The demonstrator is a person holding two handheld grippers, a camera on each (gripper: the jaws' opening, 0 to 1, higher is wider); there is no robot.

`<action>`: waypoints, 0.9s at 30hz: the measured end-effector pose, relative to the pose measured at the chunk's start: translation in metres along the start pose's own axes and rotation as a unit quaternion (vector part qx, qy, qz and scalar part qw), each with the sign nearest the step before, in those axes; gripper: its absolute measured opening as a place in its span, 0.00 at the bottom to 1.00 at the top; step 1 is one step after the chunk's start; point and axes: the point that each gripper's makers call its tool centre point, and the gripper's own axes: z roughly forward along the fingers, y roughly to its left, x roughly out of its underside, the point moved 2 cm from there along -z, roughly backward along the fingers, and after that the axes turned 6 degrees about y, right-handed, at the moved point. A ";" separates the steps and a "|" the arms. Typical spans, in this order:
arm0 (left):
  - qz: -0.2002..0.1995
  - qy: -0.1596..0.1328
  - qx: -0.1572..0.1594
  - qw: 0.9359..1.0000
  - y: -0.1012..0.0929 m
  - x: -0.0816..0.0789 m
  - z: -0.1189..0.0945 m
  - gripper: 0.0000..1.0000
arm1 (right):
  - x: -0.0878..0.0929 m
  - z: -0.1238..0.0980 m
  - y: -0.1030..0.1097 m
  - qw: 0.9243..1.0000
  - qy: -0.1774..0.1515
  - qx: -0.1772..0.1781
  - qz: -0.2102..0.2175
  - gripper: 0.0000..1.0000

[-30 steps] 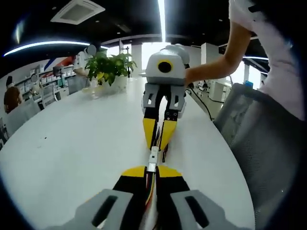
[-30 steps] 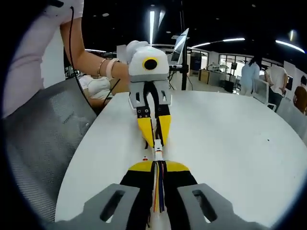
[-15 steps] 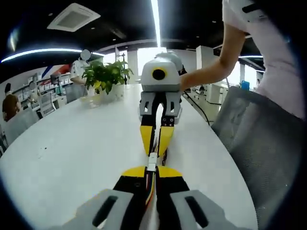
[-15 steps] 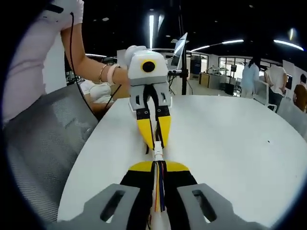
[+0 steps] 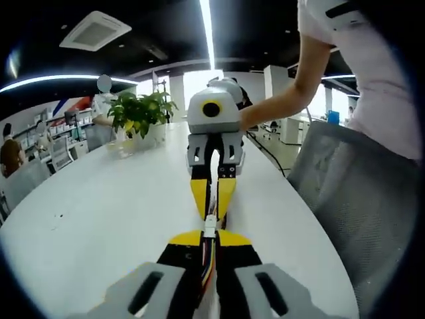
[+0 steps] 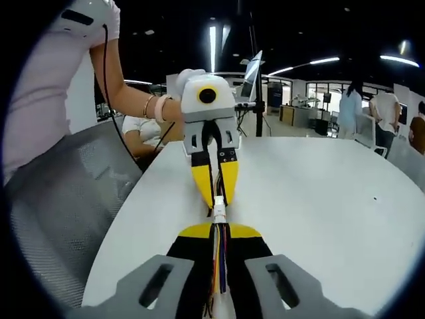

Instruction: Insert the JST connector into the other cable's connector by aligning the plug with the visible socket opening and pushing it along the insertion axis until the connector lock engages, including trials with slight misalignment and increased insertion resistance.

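Observation:
In the left gripper view my left gripper (image 5: pixel 209 234) is shut on a bundle of coloured wires ending in a small white JST connector (image 5: pixel 210 224). Facing it tip to tip, my right gripper (image 5: pixel 210 212) holds the other cable between its yellow fingers (image 5: pixel 199 193). From the right gripper view, the right gripper (image 6: pixel 218 228) is shut on striped wires with a white connector (image 6: pixel 218 211) at their end, and the left gripper (image 6: pixel 217 202) meets it head-on. The two connectors touch in line just above the white table (image 6: pixel 319 199). Whether they are locked together is hidden.
A potted plant (image 5: pixel 139 113) stands at the table's far end. A grey mesh chair (image 5: pixel 352 199) (image 6: pixel 60 199) sits beside the table edge. A person's arm (image 5: pixel 285 100) reaches to the opposing gripper. People stand in the background (image 6: pixel 348 109).
Both views have shifted slightly with the hands. The grippers stay tip to tip, and the gap between their yellow tips looks a little smaller. Both still hold their cables.

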 end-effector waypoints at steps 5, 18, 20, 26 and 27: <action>0.005 0.003 0.003 1.000 0.000 -0.001 0.002 0.00 | 0.000 0.000 0.000 1.000 0.004 -0.003 -0.003 0.03; -0.002 0.020 -0.004 1.000 0.014 0.017 0.011 0.00 | 0.014 0.014 -0.014 1.000 0.025 0.000 -0.007 0.03; -0.006 0.018 -0.011 1.000 0.017 0.019 0.011 0.00 | 0.015 0.016 -0.018 1.000 0.025 0.004 -0.006 0.03; -0.016 0.022 -0.019 0.999 0.024 0.028 0.016 0.00 | 0.021 0.022 -0.026 1.000 0.030 0.007 -0.006 0.03; -0.015 0.024 -0.020 0.999 0.025 0.030 0.017 0.00 | 0.023 0.024 -0.027 0.999 0.033 0.007 -0.007 0.03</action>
